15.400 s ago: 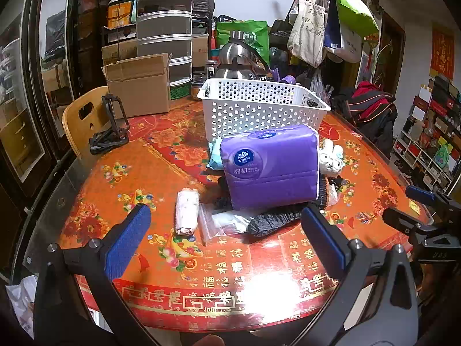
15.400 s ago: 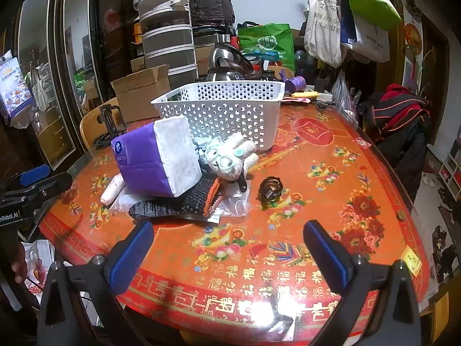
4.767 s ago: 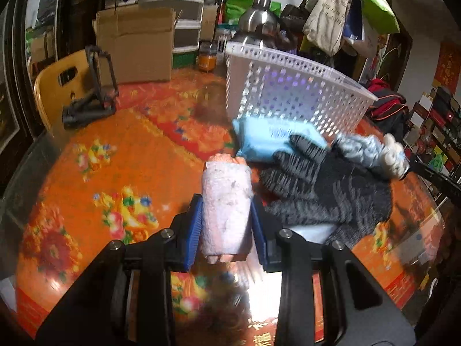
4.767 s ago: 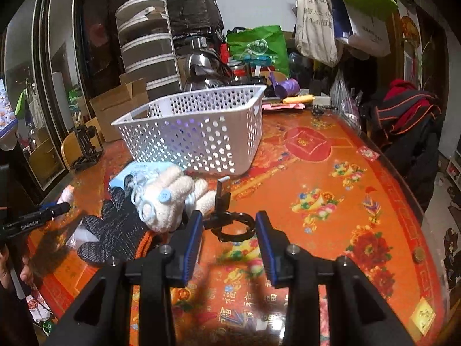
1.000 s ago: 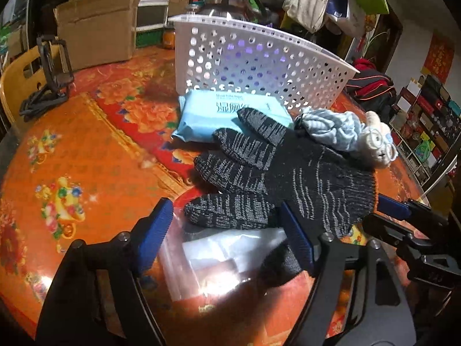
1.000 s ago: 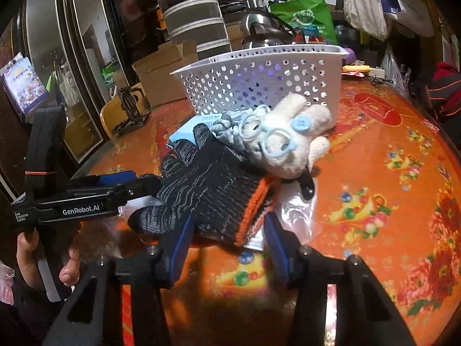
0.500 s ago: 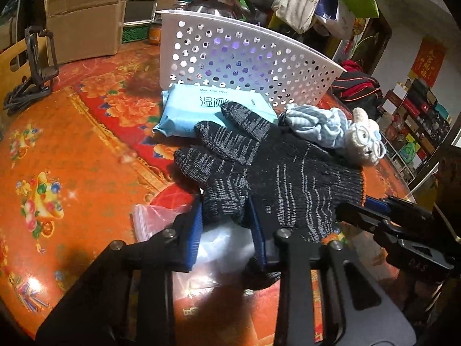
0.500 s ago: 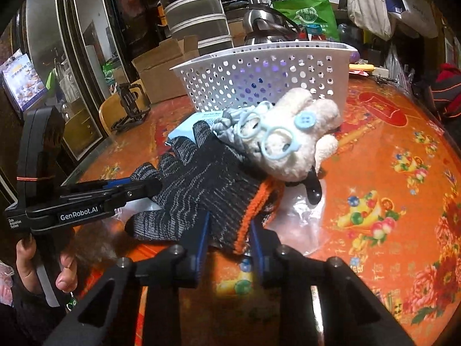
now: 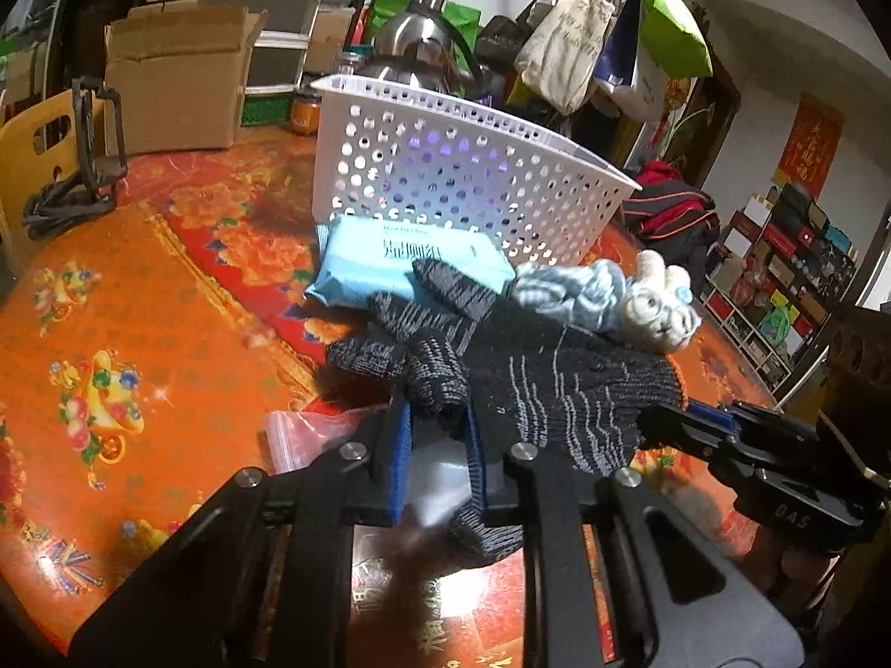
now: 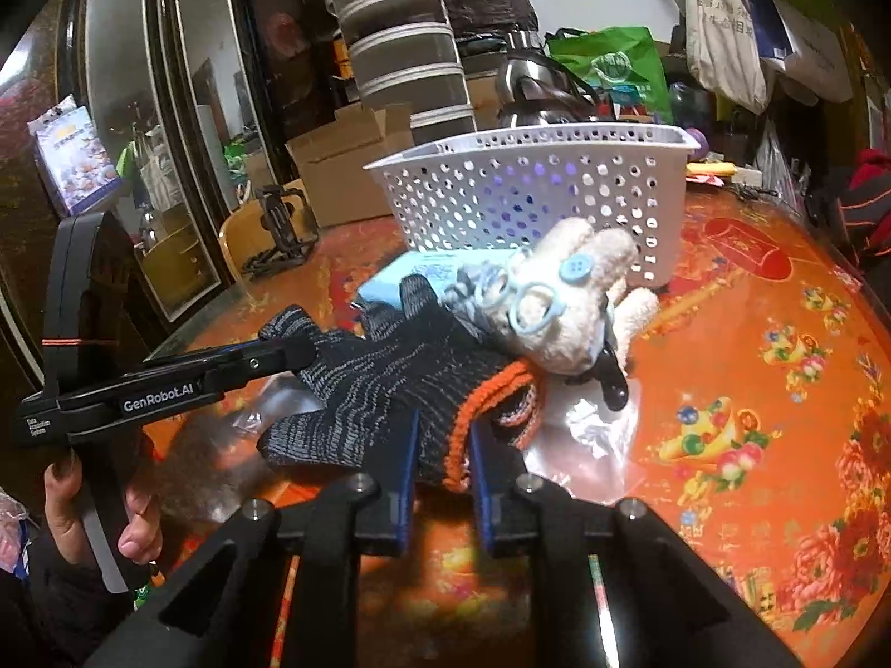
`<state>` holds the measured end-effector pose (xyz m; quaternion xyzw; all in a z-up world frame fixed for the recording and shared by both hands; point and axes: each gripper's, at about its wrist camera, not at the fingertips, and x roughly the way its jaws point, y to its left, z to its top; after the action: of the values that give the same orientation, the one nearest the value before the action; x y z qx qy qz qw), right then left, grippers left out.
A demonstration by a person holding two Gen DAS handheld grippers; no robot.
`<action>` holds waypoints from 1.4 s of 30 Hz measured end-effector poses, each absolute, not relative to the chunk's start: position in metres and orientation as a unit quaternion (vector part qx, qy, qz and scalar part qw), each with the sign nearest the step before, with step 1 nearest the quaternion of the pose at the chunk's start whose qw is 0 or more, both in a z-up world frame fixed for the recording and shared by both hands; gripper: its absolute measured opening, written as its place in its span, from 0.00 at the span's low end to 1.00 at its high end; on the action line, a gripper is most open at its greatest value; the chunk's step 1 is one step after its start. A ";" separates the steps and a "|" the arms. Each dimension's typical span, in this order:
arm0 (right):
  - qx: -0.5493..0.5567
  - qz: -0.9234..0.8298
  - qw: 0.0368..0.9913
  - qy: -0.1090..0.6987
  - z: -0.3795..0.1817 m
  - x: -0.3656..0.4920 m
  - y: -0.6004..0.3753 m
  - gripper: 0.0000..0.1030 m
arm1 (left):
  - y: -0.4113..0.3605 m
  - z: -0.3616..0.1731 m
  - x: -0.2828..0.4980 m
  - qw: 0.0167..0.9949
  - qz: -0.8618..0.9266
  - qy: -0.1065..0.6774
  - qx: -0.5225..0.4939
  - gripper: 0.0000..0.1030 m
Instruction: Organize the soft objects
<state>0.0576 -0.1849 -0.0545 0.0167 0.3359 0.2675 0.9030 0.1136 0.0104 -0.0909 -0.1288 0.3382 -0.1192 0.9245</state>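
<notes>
Your left gripper [image 9: 437, 440] pinches a fingertip of the black knit glove [image 9: 534, 378] and your right gripper [image 10: 442, 445] pinches its orange cuff, the glove lying on the table near the white basket [image 9: 462, 178]. Lift unevenly and it may drag the plush rabbit [image 10: 562, 300] leaning on it, or slip from the left's thin bite. Open table [image 10: 779, 389] lies rightward; the basket's rim stands high ahead.

A cardboard box [image 9: 172, 89] sits behind the table [image 9: 111, 289]. A steel kettle [image 9: 420, 39] stands beyond, and tote bags [image 9: 562, 50] hang above.
</notes>
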 end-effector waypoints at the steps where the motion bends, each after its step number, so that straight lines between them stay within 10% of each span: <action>1: 0.017 0.269 0.904 0.332 -0.052 0.057 -0.185 0.14 | 0.011 -0.089 0.112 0.926 -0.118 0.334 -0.129 0.14; 26: -0.028 0.297 0.926 0.229 0.088 0.057 -0.191 0.14 | 0.010 0.052 0.087 0.954 -0.122 0.243 -0.123 0.13; 42: -0.044 0.249 0.933 0.256 0.158 0.200 -0.191 0.14 | -0.006 0.175 0.199 0.961 -0.108 0.237 -0.098 0.13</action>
<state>0.1997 -0.1910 0.1580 -0.0445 0.2562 0.2489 0.9330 0.1986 -0.0059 0.1745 -0.0975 0.2367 -0.1081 0.9606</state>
